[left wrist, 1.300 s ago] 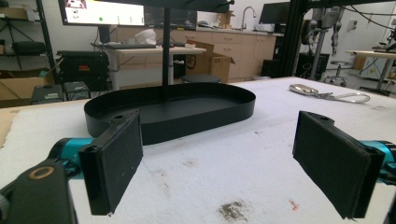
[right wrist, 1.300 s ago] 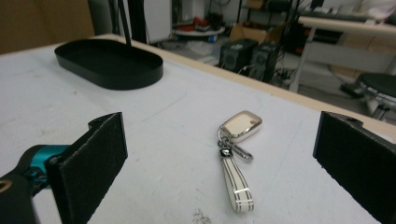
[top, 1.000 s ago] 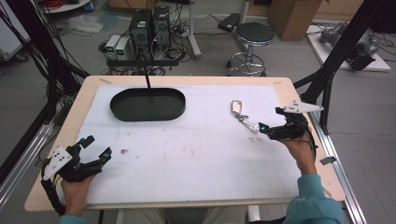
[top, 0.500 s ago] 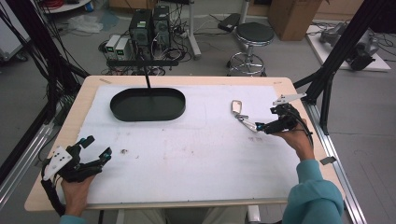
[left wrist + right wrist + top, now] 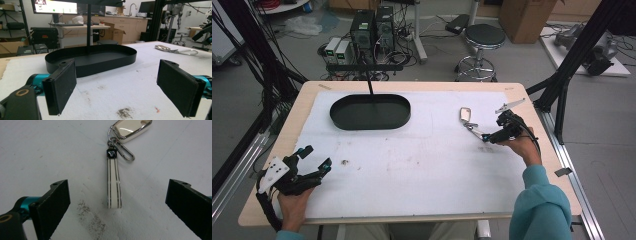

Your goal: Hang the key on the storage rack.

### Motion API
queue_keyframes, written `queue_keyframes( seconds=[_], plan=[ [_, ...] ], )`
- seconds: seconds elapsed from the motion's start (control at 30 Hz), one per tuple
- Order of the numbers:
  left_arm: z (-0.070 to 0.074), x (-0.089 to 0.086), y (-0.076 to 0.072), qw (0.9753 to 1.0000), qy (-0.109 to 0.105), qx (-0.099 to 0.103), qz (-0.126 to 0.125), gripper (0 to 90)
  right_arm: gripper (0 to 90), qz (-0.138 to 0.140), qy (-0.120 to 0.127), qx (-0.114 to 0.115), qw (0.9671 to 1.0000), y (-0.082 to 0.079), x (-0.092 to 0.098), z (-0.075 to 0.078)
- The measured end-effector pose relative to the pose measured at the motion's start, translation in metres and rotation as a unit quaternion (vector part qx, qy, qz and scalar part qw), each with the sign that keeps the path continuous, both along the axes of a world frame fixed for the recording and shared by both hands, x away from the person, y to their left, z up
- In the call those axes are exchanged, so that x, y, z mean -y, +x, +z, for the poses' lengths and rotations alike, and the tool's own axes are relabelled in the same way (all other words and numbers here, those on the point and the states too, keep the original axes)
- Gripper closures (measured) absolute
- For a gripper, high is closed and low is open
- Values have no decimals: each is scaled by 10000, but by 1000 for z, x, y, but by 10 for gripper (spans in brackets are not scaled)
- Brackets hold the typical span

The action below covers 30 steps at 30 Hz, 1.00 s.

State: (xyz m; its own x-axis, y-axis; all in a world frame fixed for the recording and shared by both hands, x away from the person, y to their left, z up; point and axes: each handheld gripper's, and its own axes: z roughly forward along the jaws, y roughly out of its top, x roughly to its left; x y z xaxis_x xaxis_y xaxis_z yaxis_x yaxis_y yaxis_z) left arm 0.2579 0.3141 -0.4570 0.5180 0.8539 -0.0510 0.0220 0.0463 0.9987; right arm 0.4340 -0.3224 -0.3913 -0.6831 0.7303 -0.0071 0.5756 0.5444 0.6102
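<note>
Robotics lab or workshop. Black frame struts (image 5: pixel 577 50) and cable bundles (image 5: pixel 257 60) flank the padded surface (image 5: pixel 422 170). Beyond the left gripper (image 5: pixel 309 167): computer boxes (image 5: pixel 372 27) on the concrete floor, a round stool (image 5: pixel 483 37), cardboard boxes (image 5: pixel 524 15). The left gripper view shows a monitor (image 5: pixel 57 6), cluttered workbench (image 5: pixel 82 26), and counter with sink tap (image 5: pixel 131 7).

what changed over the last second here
The right gripper swung in toward the key fob's strap, tipping down so its open jaws now straddle the strap's end without gripping it. The key fob, the black tray and the open left gripper near the table's corner stayed put.
</note>
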Motion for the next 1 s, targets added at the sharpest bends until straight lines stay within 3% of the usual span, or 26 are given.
queue_keyframes(
  seconds=[0.27,0.4,0.7,1.0],
  plan=[
    [0,0,0,10000,-2,0,1,164,60,31,-241,-260,9994,10,-5,-1],
    [0,0,0,10000,-2,1,-2,164,156,133,-403,-533,9977,15,-10,-3],
    [0,0,0,10000,-1,1,-9,164,220,115,-610,-705,9956,20,-12,-9],
    [0,0,0,10000,6,5,-3,164,371,-29,-697,-885,9936,22,-9,-11]
  ],
)
